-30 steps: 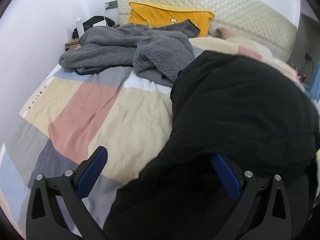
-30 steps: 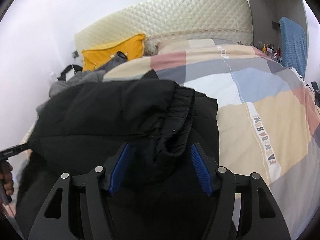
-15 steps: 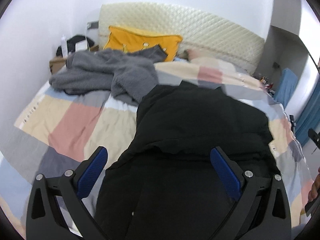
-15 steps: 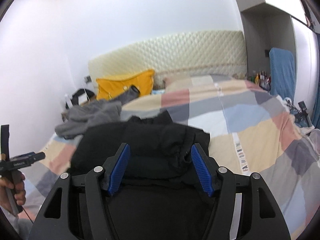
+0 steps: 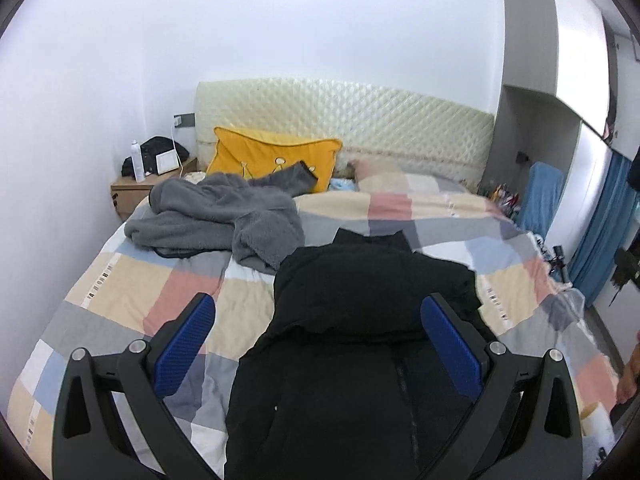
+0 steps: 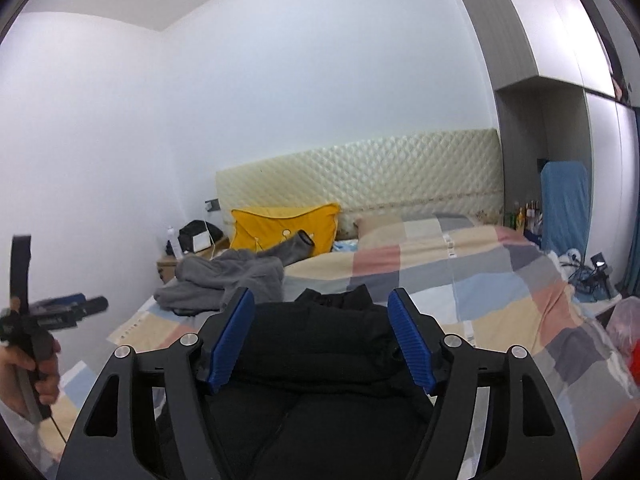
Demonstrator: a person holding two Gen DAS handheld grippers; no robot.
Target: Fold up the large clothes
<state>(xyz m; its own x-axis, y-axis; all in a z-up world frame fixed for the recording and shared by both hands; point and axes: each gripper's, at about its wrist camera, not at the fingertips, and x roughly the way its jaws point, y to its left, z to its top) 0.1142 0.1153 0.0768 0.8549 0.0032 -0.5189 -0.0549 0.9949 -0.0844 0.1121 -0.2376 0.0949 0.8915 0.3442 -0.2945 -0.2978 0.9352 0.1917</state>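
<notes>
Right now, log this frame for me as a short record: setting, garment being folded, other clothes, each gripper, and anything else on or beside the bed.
setting: bed with a patchwork cover, padded headboard
garment: black jacket, lying on the bed with its far part folded over
other clothes: grey fleece, crumpled near the pillow
pillow: yellow pillow against the headboard
left gripper: open, above the jacket, not gripping
right gripper: jaws opening, pads clear of the jacket
beside bed: nightstand with a white bottle

I've lifted both grippers off the black jacket (image 5: 372,300); my right gripper (image 6: 322,340) let go, its jaws opening.
</notes>
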